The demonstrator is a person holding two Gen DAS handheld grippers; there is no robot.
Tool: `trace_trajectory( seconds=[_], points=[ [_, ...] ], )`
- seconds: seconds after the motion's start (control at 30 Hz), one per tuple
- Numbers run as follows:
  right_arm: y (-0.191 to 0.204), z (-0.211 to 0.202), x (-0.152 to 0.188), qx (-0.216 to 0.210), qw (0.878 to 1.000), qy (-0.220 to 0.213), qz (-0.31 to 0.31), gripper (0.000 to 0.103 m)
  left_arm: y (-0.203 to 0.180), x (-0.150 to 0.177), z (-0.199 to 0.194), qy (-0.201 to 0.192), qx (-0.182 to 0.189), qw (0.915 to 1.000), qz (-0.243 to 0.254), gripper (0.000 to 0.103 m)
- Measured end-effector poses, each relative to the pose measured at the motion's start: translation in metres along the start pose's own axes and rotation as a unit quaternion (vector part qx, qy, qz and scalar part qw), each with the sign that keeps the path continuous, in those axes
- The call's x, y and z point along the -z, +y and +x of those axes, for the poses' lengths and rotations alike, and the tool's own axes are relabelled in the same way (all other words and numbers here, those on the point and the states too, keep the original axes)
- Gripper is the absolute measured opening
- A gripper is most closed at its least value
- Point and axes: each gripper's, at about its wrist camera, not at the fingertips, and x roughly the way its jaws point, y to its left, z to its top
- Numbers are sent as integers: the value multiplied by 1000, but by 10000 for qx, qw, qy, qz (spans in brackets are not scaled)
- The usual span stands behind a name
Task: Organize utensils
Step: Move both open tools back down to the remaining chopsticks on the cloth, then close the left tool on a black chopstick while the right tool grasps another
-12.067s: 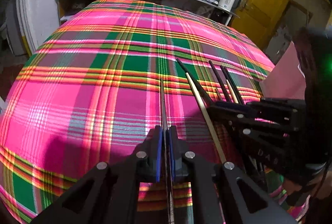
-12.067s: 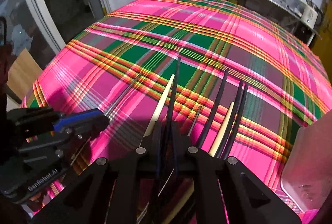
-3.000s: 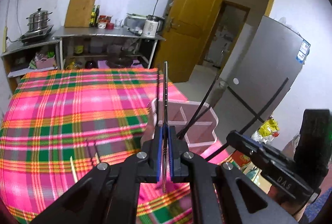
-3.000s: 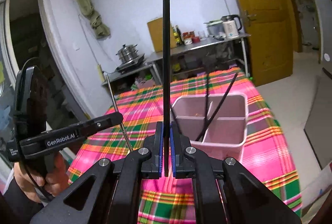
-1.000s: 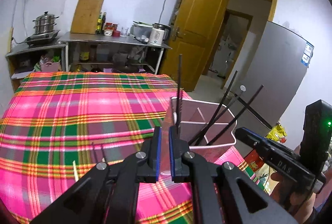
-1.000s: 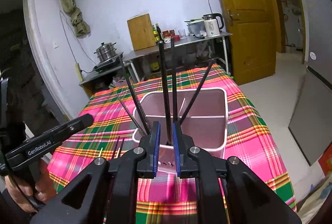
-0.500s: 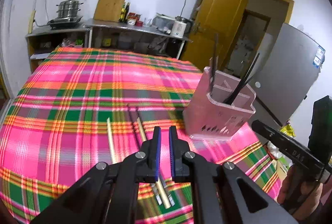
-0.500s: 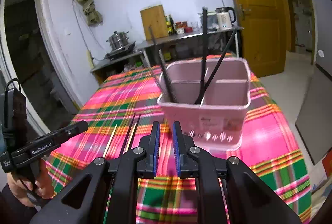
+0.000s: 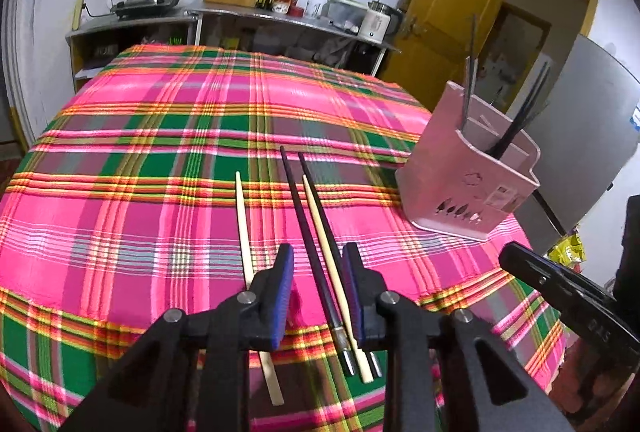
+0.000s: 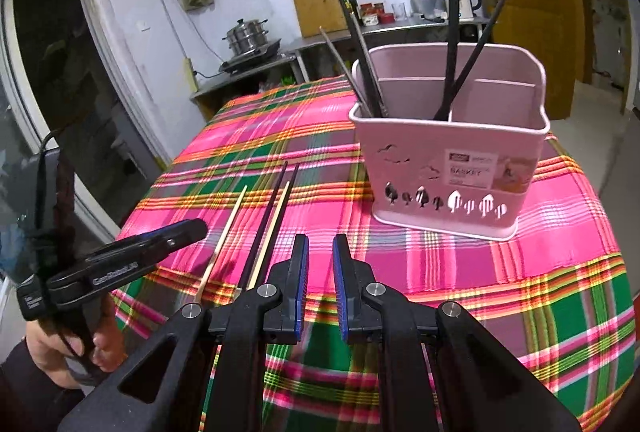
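A: Where do the utensils lie?

B: In the left wrist view four chopsticks rest on the plaid tablecloth (image 9: pixel 168 135) in the lower middle of the frame. One pale chopstick (image 9: pixel 246 256) lies alone to the left. Two black chopsticks (image 9: pixel 308 232) and a second pale one (image 9: pixel 324 232) lie close together, running toward the camera.

A: And the left gripper (image 9: pixel 318 288)?

B: Its jaws stand apart and hold nothing. The close group of three runs between the blue pads (image 9: pixel 283 292), so it is probably lined up that way to take one of them along its length. Whether it already touches the cloth cannot be told.

A: Where do they belong?

B: In the pink utensil basket (image 10: pixel 452 187), standing at the right of the table; it fills the centre right of the right wrist view. Several dark chopsticks (image 10: pixel 452 31) already lean in its compartments, some at the left corner, others against the middle divider. They tilt because the compartments are wide and leave them loose.

A: What is the right gripper (image 10: pixel 320 264) doing?

B: It is also parted and empty, at the bottom centre of its own view, with the loose chopsticks to its left and the basket ahead to its right.

A: How far along is the job?

B: Judging by the count, roughly halfway: some stand in the basket, four wait on the cloth.
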Motion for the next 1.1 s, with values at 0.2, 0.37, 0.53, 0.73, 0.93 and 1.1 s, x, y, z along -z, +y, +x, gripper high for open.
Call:
trace_trajectory(
  seconds=[0.2,0.37,0.53,0.73,0.93,1.1],
  points=[
    [-4,11,2,25,9999,134,23,12,5,-4,32,232,-152,9996,-32,26],
    [-6,23,2,30,9997,255,51,12,8,-8,57,418,-246,9988,-72,26],
    [-6,33,2,18,9994,350,32,12,8,-15,75,495,-330,9982,-24,26],
    [1,45,-1,-28,9990,453,-16,12,5,-14,75,468,-561,9969,276,13],
    [20,77,-5,-179,9974,677,-179,12,22,-10,64,451,-578,9972,113,11],
    [30,110,-8,-208,9955,896,-210,12,33,-5,56,440,-528,9976,-28,11]
  ],
)
